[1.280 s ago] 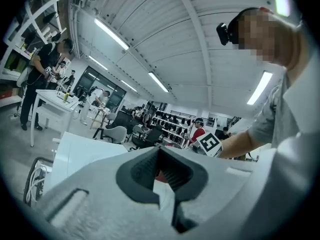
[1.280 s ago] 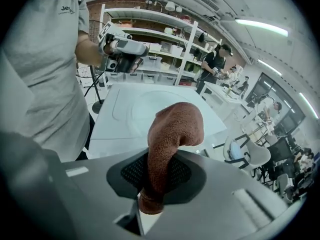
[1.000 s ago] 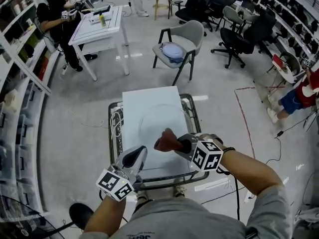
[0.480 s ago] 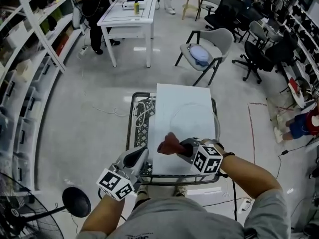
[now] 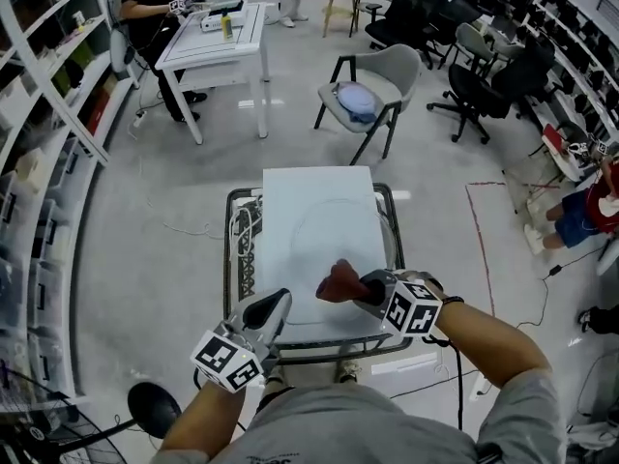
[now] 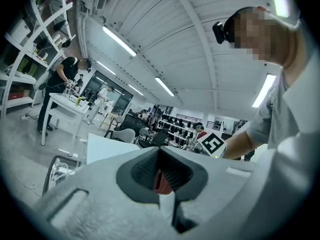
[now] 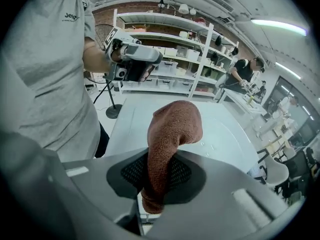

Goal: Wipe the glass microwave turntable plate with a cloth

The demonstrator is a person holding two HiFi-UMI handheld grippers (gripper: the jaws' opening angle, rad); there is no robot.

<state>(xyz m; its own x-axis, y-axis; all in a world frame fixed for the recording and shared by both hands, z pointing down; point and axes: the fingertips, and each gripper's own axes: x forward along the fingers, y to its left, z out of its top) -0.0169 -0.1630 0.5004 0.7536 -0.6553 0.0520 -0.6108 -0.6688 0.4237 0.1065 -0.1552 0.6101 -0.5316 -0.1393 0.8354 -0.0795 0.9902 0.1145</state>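
We hold the red-brown cloth [image 5: 337, 281] in the right gripper [image 5: 360, 284]. Its jaws are clamped on the lower part of the cloth, so a rounded wad stands out beyond the tips. We judge it is held this way so that soft fabric, not the hard jaws, meets the glass.

The glass turntable plate [image 5: 334, 235] lies flat just ahead of this gripper and below the wad. It shows only as a faint circular outline on the white board [image 5: 290, 196]. The board rests on a wire cart [image 5: 232, 249], which brings the plate up to working height. The wad sits over the edge of the plate nearest the gripper. We cannot tell whether it touches the glass or hangs slightly above it.

The left gripper [image 5: 274, 305] hangs to the left of the right one and a little behind it, over the board's near left corner and clear of the plate. Its jaws are drawn almost together and nothing is gripped between them. Through the slit we see only the board and a bit of the cloth beyond. We read this as a waiting posture, close enough to steady the plate if it slides.

The wiping looks to be at or near its start. The next stroke should press lightly and sweep away from the gripper across the disc.
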